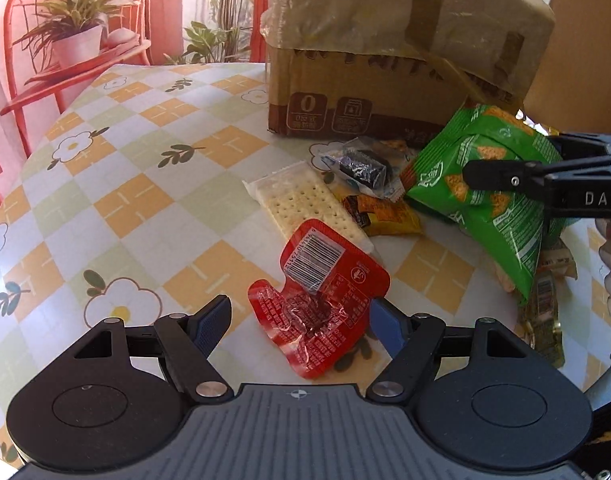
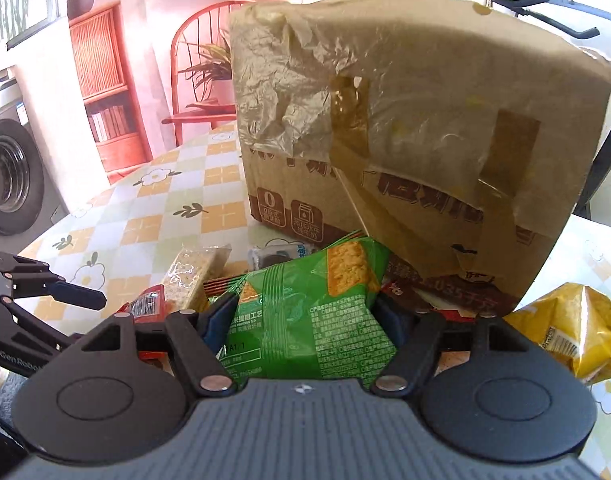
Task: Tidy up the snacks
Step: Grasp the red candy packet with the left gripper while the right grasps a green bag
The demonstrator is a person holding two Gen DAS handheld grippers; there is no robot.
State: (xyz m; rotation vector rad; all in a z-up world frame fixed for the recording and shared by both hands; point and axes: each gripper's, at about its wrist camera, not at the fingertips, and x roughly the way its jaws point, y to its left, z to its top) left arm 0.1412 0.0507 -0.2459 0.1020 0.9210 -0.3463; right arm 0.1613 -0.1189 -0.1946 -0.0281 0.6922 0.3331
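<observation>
The left gripper hangs low over the checked, flowered tablecloth with its jaws apart, and a red sauce sachet lies flat on the cloth between the blue pads, which do not press on it, though the right-hand pad looks to be just at its edge. From that sachet, a clear-wrapped pack of crackers lies at about 12 o'clock, touching its top edge. A small clear packet with a dark roll inside and an orange-yellow wrapped snack sit at roughly 1 o'clock, heaped together in front of the taped cardboard box.

The right gripper is clamped on a green bag of chips, its pads pressing the bag's two sides. In the left wrist view the same bag hangs at 3 o'clock, tilted, with more wrapped snacks under it. A yellow snack bag lies at 3 o'clock of the right gripper, beside the box's corner.
</observation>
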